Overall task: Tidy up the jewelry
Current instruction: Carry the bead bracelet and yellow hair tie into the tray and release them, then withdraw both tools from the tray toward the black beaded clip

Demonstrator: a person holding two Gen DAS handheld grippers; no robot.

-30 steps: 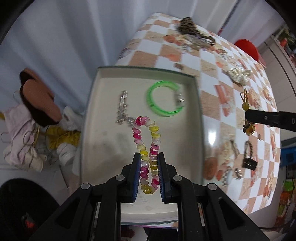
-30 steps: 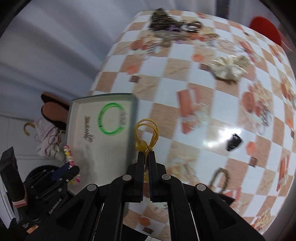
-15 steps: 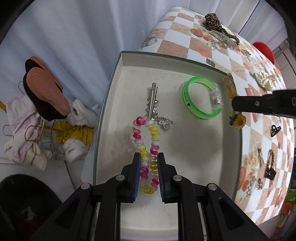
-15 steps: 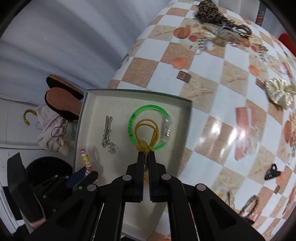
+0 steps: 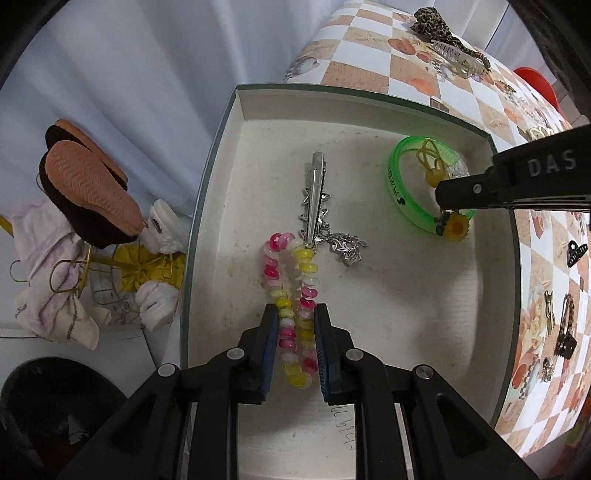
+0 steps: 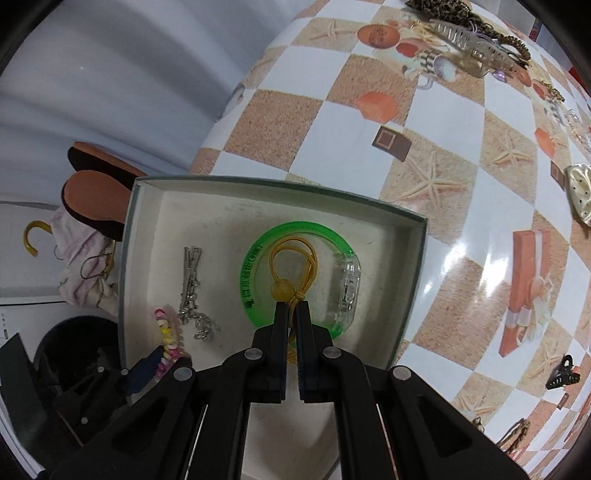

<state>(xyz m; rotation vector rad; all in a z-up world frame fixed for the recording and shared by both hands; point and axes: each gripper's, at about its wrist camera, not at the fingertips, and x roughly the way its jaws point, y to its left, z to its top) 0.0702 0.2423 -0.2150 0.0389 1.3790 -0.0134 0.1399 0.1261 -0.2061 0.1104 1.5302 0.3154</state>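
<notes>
A shallow white tray with a dark green rim sits at the table's corner. My left gripper is shut on a pink-and-yellow beaded bracelet, held low over the tray's near left part. My right gripper is shut on a yellow elastic hair tie with a bead, held over the green bangle in the tray's far right part. The bangle and right gripper also show in the left wrist view. A silver hair clip with a chain lies mid-tray.
Loose jewelry lies on the checkered tablecloth: a black claw clip, a cream scrunchie, a clear claw clip and leopard fabric. Shoes and a basket of clothes sit on the floor left of the table.
Both grippers have moved forward and lower over the tray. The right gripper has brought the yellow hair tie from above the tablecloth to over the green bangle.
</notes>
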